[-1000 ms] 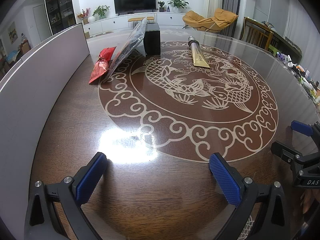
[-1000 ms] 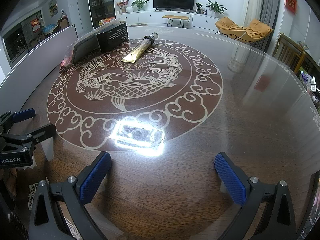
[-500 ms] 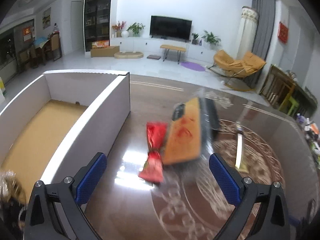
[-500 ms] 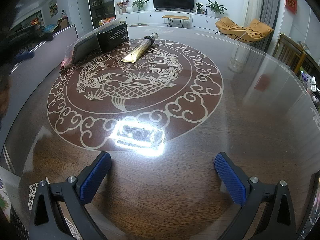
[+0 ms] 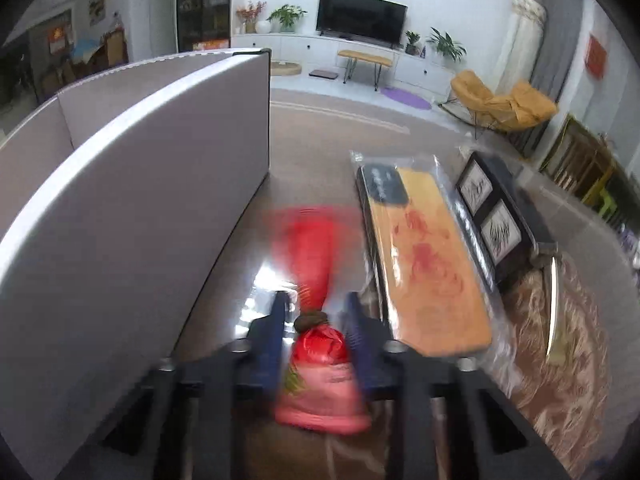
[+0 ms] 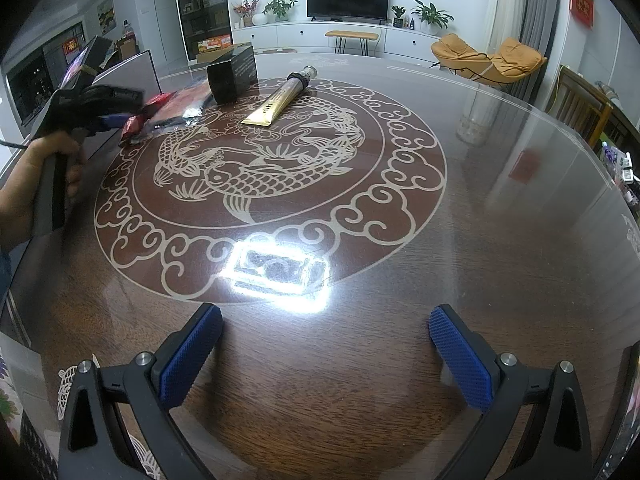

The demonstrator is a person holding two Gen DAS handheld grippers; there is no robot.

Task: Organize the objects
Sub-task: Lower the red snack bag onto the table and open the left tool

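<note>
Tabletop (image 6: 400, 360): left hand-held gripper (image 5: 316, 324) pinches red packet (image 5: 320, 344).

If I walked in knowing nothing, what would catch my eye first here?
Probably the bright red pouch pinched between the blue pads of the left gripper, right beside the tall grey wall of a box. Next, the round table with its big pale fish and cloud pattern, a gold tube lying near its far side. The right gripper hangs open over bare wood.
</note>
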